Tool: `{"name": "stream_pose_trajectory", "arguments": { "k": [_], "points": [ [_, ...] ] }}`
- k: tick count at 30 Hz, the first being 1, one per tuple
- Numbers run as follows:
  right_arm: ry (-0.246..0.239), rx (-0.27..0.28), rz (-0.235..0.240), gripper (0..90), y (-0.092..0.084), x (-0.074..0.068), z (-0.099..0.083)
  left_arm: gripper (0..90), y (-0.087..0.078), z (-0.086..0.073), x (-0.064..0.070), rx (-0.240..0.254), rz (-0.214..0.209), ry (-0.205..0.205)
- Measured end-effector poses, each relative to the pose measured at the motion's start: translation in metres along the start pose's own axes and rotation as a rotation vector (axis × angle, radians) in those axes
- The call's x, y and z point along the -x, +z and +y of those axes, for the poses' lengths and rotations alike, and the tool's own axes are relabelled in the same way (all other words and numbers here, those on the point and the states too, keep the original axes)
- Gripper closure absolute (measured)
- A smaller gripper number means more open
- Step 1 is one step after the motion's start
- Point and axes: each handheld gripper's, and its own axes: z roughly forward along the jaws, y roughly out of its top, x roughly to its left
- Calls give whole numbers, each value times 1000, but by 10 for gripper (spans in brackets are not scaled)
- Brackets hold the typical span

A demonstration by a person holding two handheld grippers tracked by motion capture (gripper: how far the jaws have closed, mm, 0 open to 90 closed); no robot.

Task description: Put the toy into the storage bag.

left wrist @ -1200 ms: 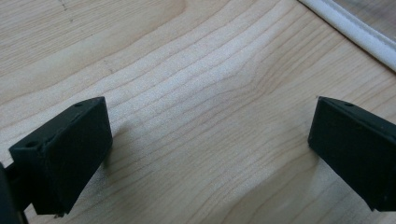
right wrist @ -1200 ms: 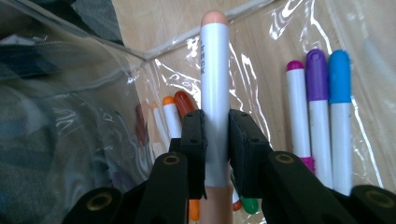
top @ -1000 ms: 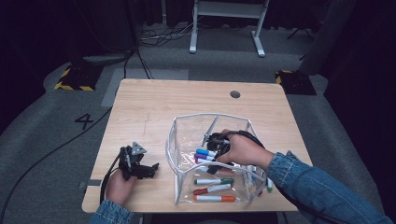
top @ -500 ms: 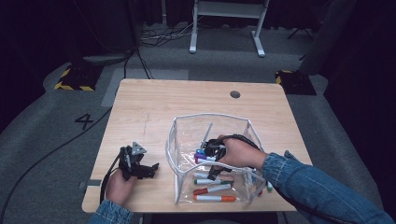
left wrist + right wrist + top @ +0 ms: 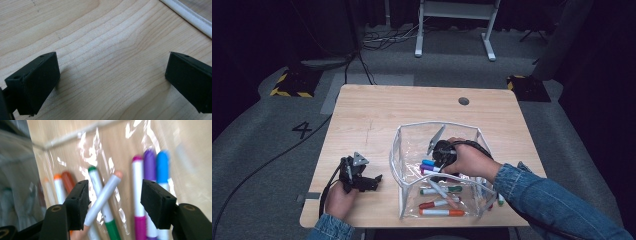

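A clear plastic pouch (image 5: pixel 434 123) with white trim stands open on the wooden table (image 5: pixel 377 115), with several markers lying in it. My right gripper (image 5: pixel 439 167) reaches inside it. Its jaws have just been opening and are open (image 5: pixel 115 202). A white marker with a peach cap (image 5: pixel 105 195) lies loose between them, slanted across a green-capped marker (image 5: pixel 96 180); neither pad presses it. Magenta (image 5: pixel 138 185), purple (image 5: pixel 150 165) and blue (image 5: pixel 163 167) markers lie to its right. My left gripper (image 5: pixel 373 181) rests open on the bare wood (image 5: pixel 112 80), left of the pouch.
Red (image 5: pixel 434 204) and orange (image 5: pixel 442 212) markers lie at the pouch's near end. The pouch's white trim (image 5: pixel 190 17) runs just beyond the left gripper. A round cable hole (image 5: pixel 463 101) sits at the table's far side. A cable trails off the near left edge.
The right gripper's jaws have gone from nearly shut to wide open inside the pouch, and the peach-capped marker now lies loose across the green one. The left hand has kept still.
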Motion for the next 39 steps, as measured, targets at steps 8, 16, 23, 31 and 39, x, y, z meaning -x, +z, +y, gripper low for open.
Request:
{"name": "stream_pose_trajectory", "arguments": {
  "k": [8,16,23,31,39],
  "points": [
    [18,201,-73,413,-51,-4,-3,0,0,0,0,0,0,0],
    [38,359,-136,427,-112,-17,-22,0,0,0,0,1,0,-3],
    [81,433,-195,438,-152,-24,-48,0,0,0,0,0,1,1],
    [219,496,-263,430,-177,-19,-104,0,0,0,0,0,1,0],
    [340,479,-328,423,-175,-7,-151,0,0,0,0,2,2,-3]
  ]
}}
